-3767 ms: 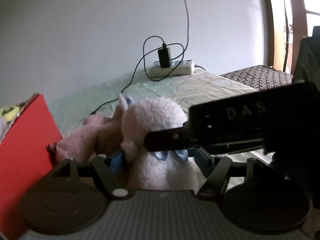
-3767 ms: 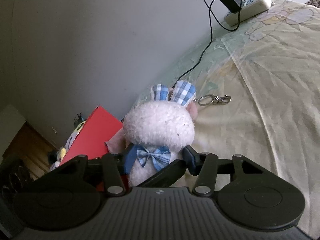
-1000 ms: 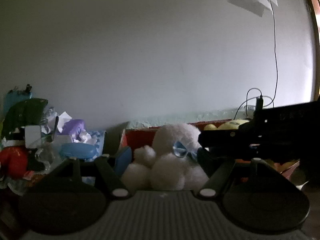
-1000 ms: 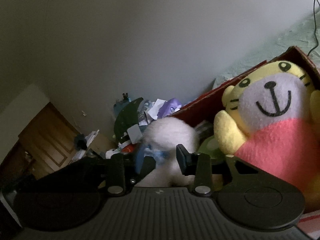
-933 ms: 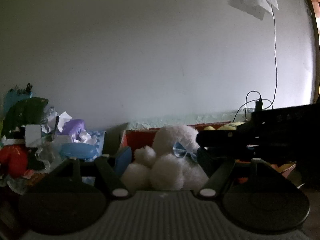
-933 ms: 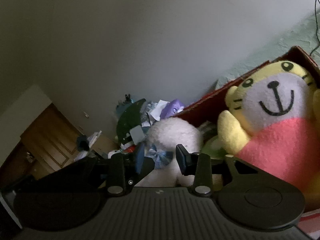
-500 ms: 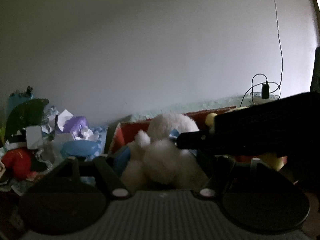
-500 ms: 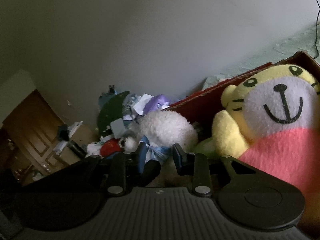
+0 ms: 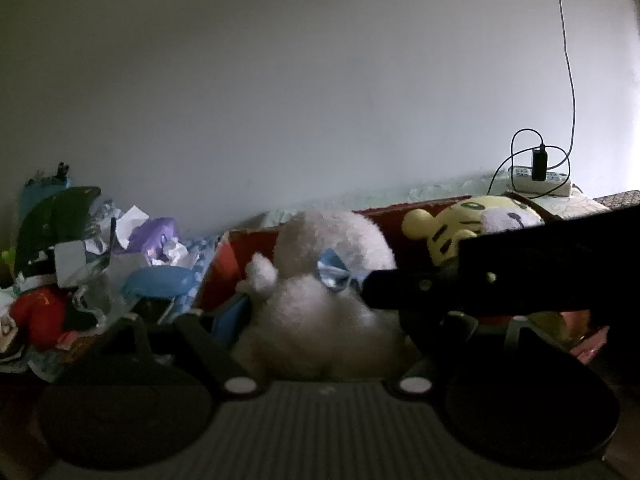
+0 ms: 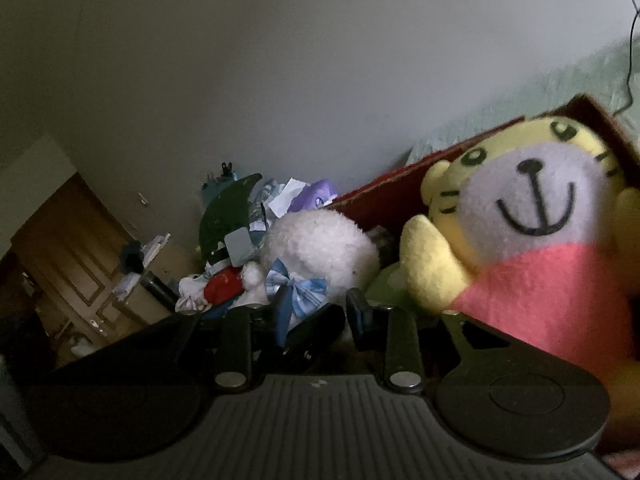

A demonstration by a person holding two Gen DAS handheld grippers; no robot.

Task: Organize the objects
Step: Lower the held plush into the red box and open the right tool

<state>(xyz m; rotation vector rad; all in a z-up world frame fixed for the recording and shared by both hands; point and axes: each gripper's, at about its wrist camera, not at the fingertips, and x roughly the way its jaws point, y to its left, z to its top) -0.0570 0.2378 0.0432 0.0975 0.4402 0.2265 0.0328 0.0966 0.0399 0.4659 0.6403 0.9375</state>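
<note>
We note the white plush bunny (image 9: 320, 304) has fluffy, matt pile; its checked blue bow (image 10: 298, 286) reads as woven cloth. The yellow tiger plush (image 10: 528, 216), at 3 o'clock of the bunny, is short-napped fleece, matt, with a pink felt-like body. The red box (image 10: 384, 196) looks like matt cardboard. Both grippers, left (image 9: 326, 320) and right (image 10: 320, 316), show matt black plastic, ribbed bases, glossy metal screw heads. The door (image 10: 76, 248) is brown panelled wood.

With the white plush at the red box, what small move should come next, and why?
Probably lower it a little, then release. The white plush sits between both hand-held grippers' fingers at the red box wall, beside the yellow tiger plush; whether it rests inside can't be told.
</note>
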